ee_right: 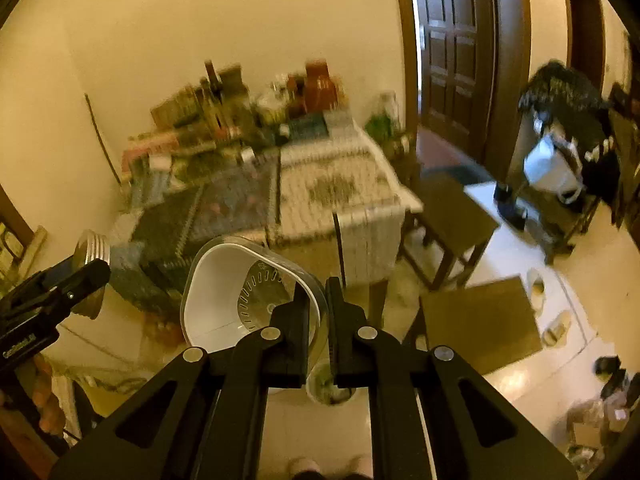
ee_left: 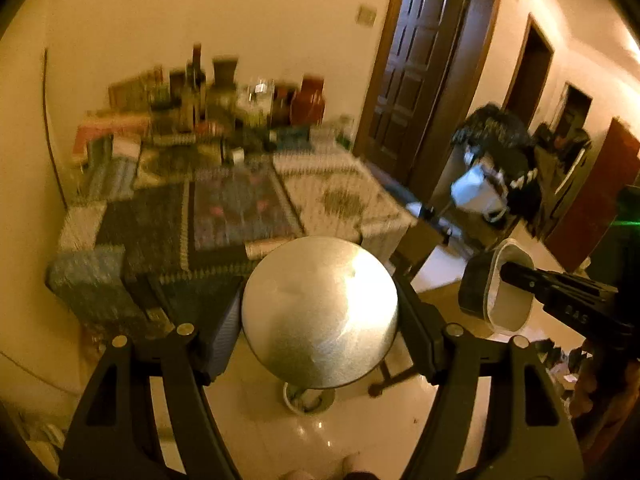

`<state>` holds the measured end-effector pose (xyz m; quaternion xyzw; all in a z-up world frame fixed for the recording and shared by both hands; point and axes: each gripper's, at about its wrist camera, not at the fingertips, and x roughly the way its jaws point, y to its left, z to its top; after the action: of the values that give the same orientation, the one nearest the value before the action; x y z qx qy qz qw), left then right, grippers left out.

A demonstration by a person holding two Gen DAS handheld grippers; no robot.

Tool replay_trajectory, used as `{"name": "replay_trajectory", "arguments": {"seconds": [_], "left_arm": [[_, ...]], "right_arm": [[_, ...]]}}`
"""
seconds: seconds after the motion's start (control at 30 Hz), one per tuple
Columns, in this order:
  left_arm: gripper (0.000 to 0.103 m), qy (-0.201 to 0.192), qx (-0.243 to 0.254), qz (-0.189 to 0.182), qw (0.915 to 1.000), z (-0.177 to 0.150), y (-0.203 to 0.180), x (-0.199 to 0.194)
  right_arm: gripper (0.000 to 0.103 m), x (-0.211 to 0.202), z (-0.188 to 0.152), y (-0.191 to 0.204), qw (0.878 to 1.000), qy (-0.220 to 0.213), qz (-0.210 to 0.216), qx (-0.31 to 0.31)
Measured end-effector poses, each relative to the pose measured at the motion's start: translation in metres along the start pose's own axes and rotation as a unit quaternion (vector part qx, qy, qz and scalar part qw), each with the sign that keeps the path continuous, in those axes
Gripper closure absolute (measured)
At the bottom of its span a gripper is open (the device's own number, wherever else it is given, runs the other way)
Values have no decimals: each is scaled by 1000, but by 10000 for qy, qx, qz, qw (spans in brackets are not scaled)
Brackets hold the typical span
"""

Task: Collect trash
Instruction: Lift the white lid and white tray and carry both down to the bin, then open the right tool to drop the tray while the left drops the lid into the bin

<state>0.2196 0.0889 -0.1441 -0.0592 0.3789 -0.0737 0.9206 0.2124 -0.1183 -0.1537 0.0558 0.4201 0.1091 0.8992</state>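
A: What takes up most of the room?

B: The worktop (ee_left: 224,208) against the wall, draped in a patchwork cloth (ee_right: 332,184), its far end crowded with bottles and jars (ee_left: 196,92) — all blurred. To the right is a dark panelled door (ee_left: 416,80), and beyond it a rack hung with dark clothes (ee_left: 500,144). A wooden stool (ee_right: 452,216) stands on the pale tiled floor (ee_left: 348,432) just past the worktop's corner.

A: And the left gripper (ee_left: 320,312)?

B: Its fingers (ee_left: 416,320) stand moderately wide, pressed on either side of a round metal lid (ee_left: 320,312), domed and shiny, which fills the gap between them. It is held over the floor, just in front of the worktop's near edge.

A: The right gripper (ee_right: 318,312)?

B: Nearly closed — its fingers (ee_right: 298,320) pinch the clear rim of a white plastic container (ee_right: 224,300). One finger is inside, the other outside. The container is tilted with its mouth towards the camera, and a slotted grey disc (ee_right: 260,296) shows at its bottom.

A: Anything smaller?

B: A small round bin (ee_right: 332,384) stands on the floor below both grippers. The tips of the person's feet (ee_right: 304,468) show at the bottom edge.
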Motion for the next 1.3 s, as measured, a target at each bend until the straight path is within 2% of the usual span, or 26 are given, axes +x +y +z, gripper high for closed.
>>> {"name": "replay_trajectory", "arguments": {"seconds": [0.2,0.4,0.63,0.8,0.83,0.9,0.93,0.97,1.07,1.3], "left_arm": [[32,569,-249,163,9979,-43,4,75],[32,1023,-567,306,9927,-102,12,148],[32,1339,-716,322,9879,-166,23,221],[32,1411,-888,316,9855,-207,39,261],[32,1420,-932,305,9850,-213,41,268],[32,1468,-1008,281,9836,-226,47,282],[32,1501,-1029,286,9829,-232,49,288],[32,1531,-1042,294,9823,-237,50,292],[32,1638,-1079,270,9802,-252,53,308],[32,1933,-1094,79,9750,-274,40,345]], "right_arm": [[96,71,-41,-27,9980,628,25,-73],[96,143,-82,-45,9929,1165,127,-200],[96,234,-134,-56,9863,1607,265,-281],[96,285,-166,-52,9832,1722,505,-340],[93,292,-171,-52,9824,1746,584,-321],[72,316,-186,-51,9766,1989,782,-251],[52,325,-190,-52,9745,2082,810,-209],[47,332,-196,-53,9732,2130,858,-136],[47,341,-208,-56,9729,2111,943,-32],[47,337,-214,-76,9768,2046,630,26]]}}
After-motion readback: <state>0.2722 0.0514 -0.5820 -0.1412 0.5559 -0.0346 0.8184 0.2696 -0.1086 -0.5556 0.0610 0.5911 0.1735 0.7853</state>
